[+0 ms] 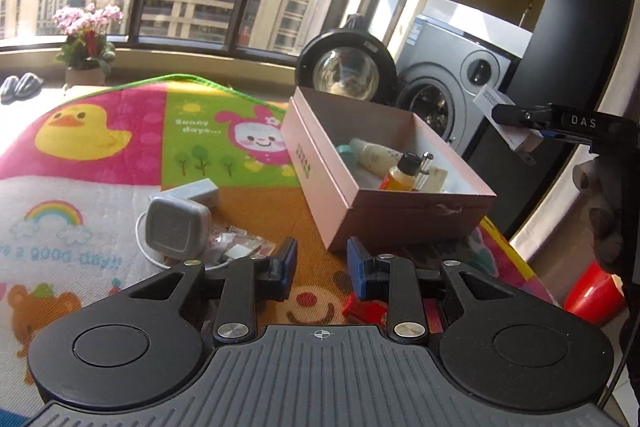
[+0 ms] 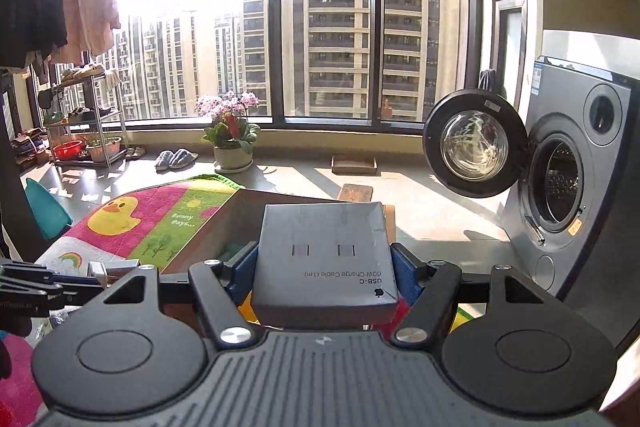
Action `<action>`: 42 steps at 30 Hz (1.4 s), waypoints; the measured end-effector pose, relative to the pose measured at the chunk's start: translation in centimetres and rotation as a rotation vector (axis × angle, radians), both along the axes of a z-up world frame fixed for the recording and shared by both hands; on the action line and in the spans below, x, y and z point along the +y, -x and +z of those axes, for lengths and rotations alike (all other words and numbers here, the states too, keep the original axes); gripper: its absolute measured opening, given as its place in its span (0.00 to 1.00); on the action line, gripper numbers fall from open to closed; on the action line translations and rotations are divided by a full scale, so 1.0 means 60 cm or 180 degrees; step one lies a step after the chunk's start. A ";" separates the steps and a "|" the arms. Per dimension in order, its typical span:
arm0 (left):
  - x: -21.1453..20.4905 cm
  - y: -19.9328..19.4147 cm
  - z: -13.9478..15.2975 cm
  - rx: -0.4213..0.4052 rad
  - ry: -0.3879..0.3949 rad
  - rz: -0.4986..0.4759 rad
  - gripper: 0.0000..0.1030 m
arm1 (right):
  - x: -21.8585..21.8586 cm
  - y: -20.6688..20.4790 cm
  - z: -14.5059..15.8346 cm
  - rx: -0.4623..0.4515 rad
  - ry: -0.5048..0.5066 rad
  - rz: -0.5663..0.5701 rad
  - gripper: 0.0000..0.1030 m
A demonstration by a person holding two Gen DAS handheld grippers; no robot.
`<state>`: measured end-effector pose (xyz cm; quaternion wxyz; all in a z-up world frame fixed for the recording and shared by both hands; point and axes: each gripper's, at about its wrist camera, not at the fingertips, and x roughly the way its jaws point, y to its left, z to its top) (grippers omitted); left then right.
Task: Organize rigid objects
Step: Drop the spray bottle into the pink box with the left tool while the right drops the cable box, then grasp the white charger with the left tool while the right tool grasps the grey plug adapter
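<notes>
Grey cardboard — the USB-C cable box (image 2: pixel 326 259) sits clamped flat in the right gripper (image 2: pixel 325 267), long axis running forward, poised over the pink box's (image 1: pixel 316 163) near right edge. The left gripper (image 1: pixel 322 267) hangs open above the mat (image 1: pixel 120 155). Only the left view shows bottles (image 1: pixel 394 165) inside — and a charger (image 1: pixel 176 227) outside.

mat (image 1: pixel 120 147): soft printed cloth, matt | pink box (image 1: pixel 320 183): matt cardboard | cable box (image 2: pixel 326 259): smooth grey card, slight sheen | right gripper (image 2: pixel 325 269): matt black plastic, ribbed blue pads | washer door (image 2: pixel 474 143): glossy glass
</notes>
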<state>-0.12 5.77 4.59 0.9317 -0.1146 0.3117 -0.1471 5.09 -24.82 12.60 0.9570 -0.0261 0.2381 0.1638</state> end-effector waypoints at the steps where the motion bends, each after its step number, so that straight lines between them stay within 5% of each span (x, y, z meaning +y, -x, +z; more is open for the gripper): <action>1: 0.002 0.010 -0.009 0.0032 -0.0044 0.0021 0.30 | 0.005 -0.031 0.007 0.0062 -0.0109 -0.0005 0.67; 5: 0.014 0.022 -0.027 0.0135 -0.0042 0.0144 0.29 | 0.050 -0.114 0.015 0.0119 -0.0200 0.0052 0.67; 10: 0.035 0.031 -0.027 0.0068 -0.0222 0.0414 0.30 | 0.095 -0.177 -0.022 0.0525 -0.0058 0.0097 0.71; 20: 0.052 0.040 -0.029 0.0021 -0.0150 0.0429 0.28 | 0.062 0.008 -0.057 0.0180 0.0230 0.0214 0.78; 25: 0.058 0.044 -0.014 -0.0080 -0.0215 0.0573 0.28 | 0.070 0.074 -0.100 0.0407 0.0167 0.0493 0.79; 33: 0.081 0.042 -0.010 -0.0064 -0.0324 0.0775 0.28 | 0.134 0.142 -0.163 0.0523 0.0354 0.0921 0.79; 42: 0.049 0.026 -0.034 0.0111 -0.0536 0.0526 0.31 | 0.137 0.137 -0.190 0.0626 0.0295 0.0890 0.79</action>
